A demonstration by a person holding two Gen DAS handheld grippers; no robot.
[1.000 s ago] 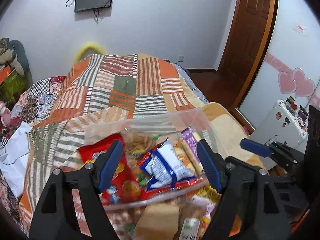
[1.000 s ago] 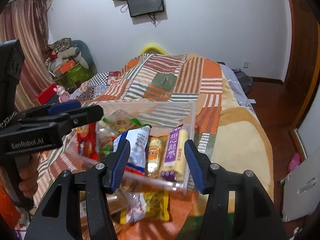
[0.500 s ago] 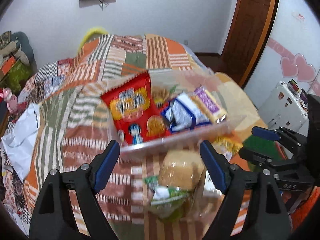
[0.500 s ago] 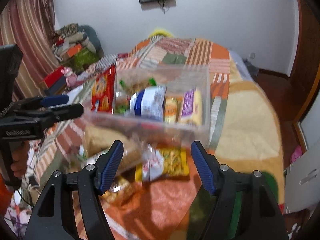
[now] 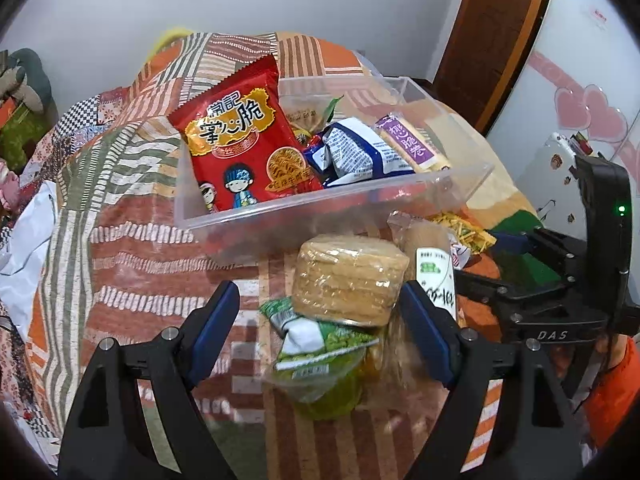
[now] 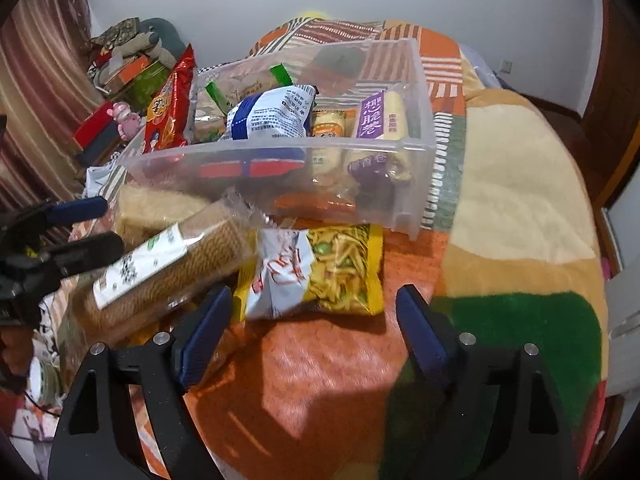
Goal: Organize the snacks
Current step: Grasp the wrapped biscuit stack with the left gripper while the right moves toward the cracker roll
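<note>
A clear plastic bin (image 5: pixel 320 208) (image 6: pixel 280 152) rests on the bed and holds a red noodle packet (image 5: pixel 240 144), a blue-white packet (image 6: pixel 272 116) and a purple stick pack (image 6: pixel 372 118). In front of it lie a round cracker stack (image 5: pixel 348 276), a green cup snack (image 5: pixel 320 356), a biscuit tube (image 6: pixel 168 268) and a yellow snack bag (image 6: pixel 320 272). My left gripper (image 5: pixel 320 328) is open around the cracker stack and cup, not touching. My right gripper (image 6: pixel 312 332) is open above the blanket, just below the yellow bag.
A patchwork blanket (image 5: pixel 128 216) covers the bed. A white bag (image 5: pixel 24 240) lies at the left edge. A brown door (image 5: pixel 492 32) and a white cabinet (image 5: pixel 556 172) stand to the right. Clutter and toys (image 6: pixel 120 64) pile at the far left.
Both grippers pulled back and tilted down from the bin. The bin now rests lower on the bed, and the loose snacks in front of it have come into view.
</note>
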